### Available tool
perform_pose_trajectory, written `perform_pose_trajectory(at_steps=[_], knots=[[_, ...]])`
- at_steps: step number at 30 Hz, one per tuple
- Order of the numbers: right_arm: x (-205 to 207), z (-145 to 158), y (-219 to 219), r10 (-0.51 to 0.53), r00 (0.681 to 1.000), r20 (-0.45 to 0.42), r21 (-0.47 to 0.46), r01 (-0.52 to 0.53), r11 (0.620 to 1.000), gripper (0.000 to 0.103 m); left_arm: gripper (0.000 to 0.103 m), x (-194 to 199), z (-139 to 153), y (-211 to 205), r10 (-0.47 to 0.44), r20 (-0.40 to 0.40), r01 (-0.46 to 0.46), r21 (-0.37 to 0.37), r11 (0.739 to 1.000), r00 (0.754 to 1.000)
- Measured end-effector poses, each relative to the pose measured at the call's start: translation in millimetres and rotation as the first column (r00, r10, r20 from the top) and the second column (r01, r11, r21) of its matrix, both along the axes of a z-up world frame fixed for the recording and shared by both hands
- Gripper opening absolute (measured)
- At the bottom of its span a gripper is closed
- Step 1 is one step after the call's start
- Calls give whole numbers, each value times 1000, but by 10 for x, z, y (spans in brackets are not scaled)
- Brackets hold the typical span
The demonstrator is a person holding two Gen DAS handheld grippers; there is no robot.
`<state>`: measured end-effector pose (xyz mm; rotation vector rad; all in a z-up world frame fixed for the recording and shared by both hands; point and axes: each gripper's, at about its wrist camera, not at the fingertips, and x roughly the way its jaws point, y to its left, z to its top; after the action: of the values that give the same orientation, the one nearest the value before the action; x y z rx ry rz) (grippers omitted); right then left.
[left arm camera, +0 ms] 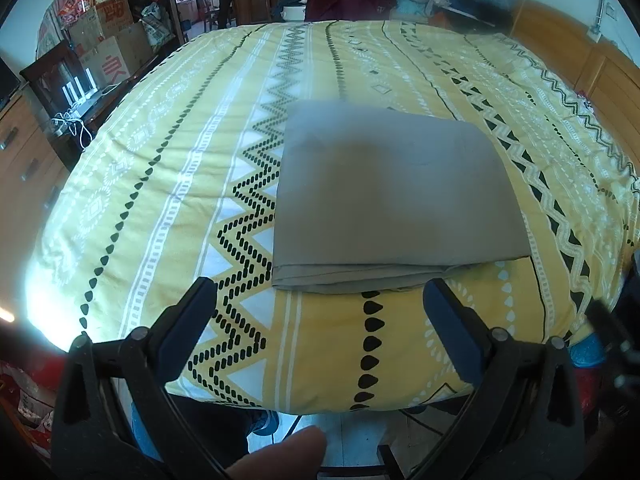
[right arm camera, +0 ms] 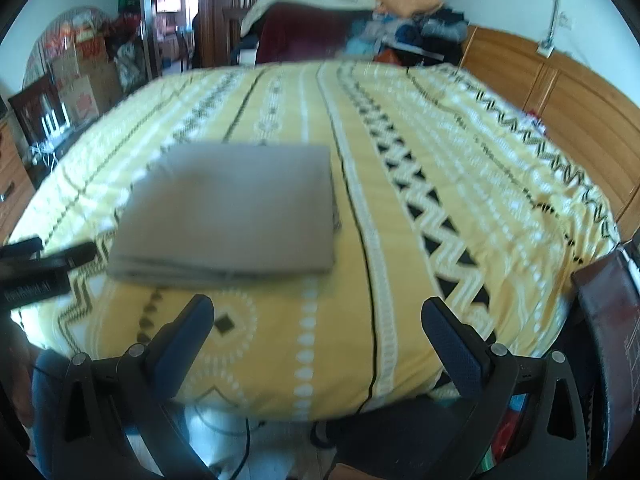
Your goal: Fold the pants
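left gripper (left arm camera: 316, 300), at the bed's near edge, has its fingers spread wide and grasping nothing, apart from the cloth. grey pants (left arm camera: 384, 196) lie centred as a flat, layered rectangle on the yellow patterned bedspread (left arm camera: 160, 152), stacked edges facing the near side, so folding appears complete. right gripper (right arm camera: 318, 316), likewise released and empty, is placed to the right of the pants, seemingly clear to leave the bundle undisturbed.

The left black plastic two-finger gripper (left arm camera: 318, 298) is showing dark blue pads (left arm camera: 188, 332), round silver screws and triangular cut-outs; a bare fingertip (left arm camera: 280, 458) is peeking in at six o'clock. The right black gripper (right arm camera: 318, 316) is looking identical, blue-padded.
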<state>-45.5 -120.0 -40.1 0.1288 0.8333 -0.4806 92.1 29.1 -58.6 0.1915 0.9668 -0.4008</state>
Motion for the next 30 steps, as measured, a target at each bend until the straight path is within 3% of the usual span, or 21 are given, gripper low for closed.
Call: perform_pose_trajectory(at_steps=[4,13,30], knots=[[17,201,-20,-1,999,43,-19,2,1000,103,103,-22,44,-48,-9,15,9,-3,1000,1000],[18,321,-54,-1,998,61,-18,2,1000,103,103,-53,128,-116,-32,43,32,-12,999,999],[147,220,-40,10,1000,27,17,-11,1000,103,103,-8,127,-135,-24,35,25,-25,999,999]])
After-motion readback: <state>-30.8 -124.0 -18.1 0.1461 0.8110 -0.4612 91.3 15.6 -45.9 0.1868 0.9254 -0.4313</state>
